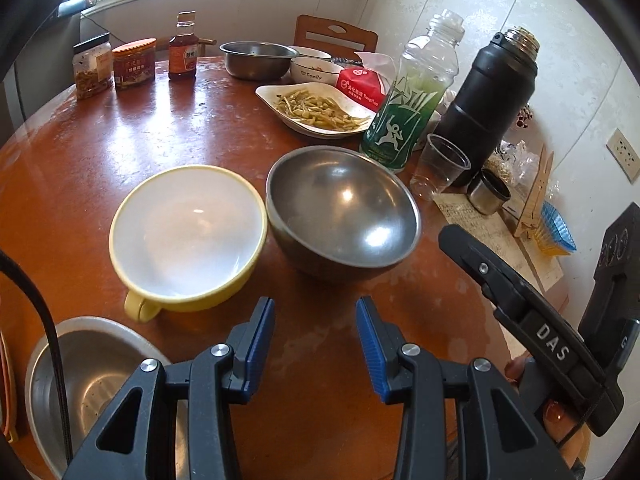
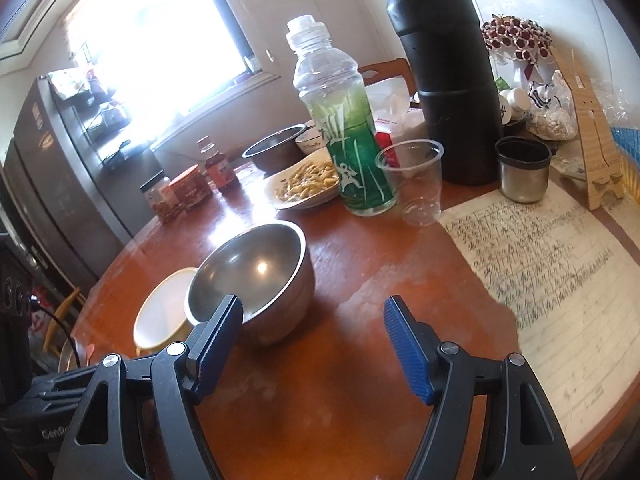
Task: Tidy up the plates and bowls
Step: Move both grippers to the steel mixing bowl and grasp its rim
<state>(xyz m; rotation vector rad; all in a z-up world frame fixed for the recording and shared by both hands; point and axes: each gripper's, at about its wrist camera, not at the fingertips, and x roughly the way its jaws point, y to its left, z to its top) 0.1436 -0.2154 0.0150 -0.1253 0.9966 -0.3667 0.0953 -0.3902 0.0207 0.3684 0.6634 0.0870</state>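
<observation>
Round stainless-steel bowl [image 1: 344, 210] looks light, rigid, slippery; its thin rim suits gripping. Both grippers [image 1: 315, 344] [image 2: 314, 344] gape empty.

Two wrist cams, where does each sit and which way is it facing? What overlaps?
Left wrist: behind the left claw, angled down over the table at the yellow bowl and steel bowl; the right claw's finger crosses at right.
Right wrist: behind the right claw, facing the green bottle, black flask and handwritten sheet.
Shared: both bowls, noodle plate, bottle, flask, clear cup.
</observation>
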